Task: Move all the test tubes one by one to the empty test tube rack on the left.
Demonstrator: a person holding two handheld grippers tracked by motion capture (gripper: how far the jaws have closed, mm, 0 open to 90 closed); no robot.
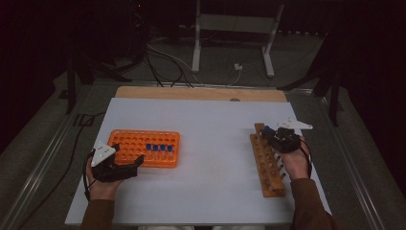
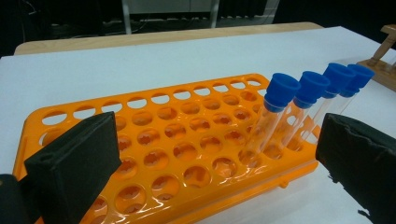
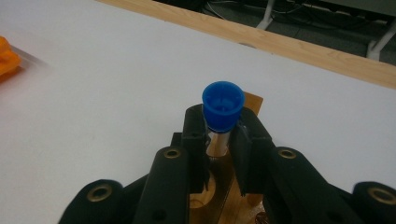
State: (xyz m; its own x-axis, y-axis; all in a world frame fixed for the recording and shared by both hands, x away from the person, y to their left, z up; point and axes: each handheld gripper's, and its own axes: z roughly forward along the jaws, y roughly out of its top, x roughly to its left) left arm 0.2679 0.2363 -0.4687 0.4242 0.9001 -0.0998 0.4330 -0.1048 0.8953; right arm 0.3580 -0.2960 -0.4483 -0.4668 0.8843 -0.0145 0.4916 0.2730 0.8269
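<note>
Right gripper, wrist angled forward over the far end of the wooden rack, jaws clamped on a blue-capped tube apparently seated in a hole below; left gripper low, jaws spread, just before the orange rack with four capped tubes.

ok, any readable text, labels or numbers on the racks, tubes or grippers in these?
None readable.
Orange tube rack: no markings visible.
Blue tube caps: plain.
Wooden rack: no lettering visible.
Capped tube in the right gripper: no label visible.
Left gripper: no print visible.
</note>
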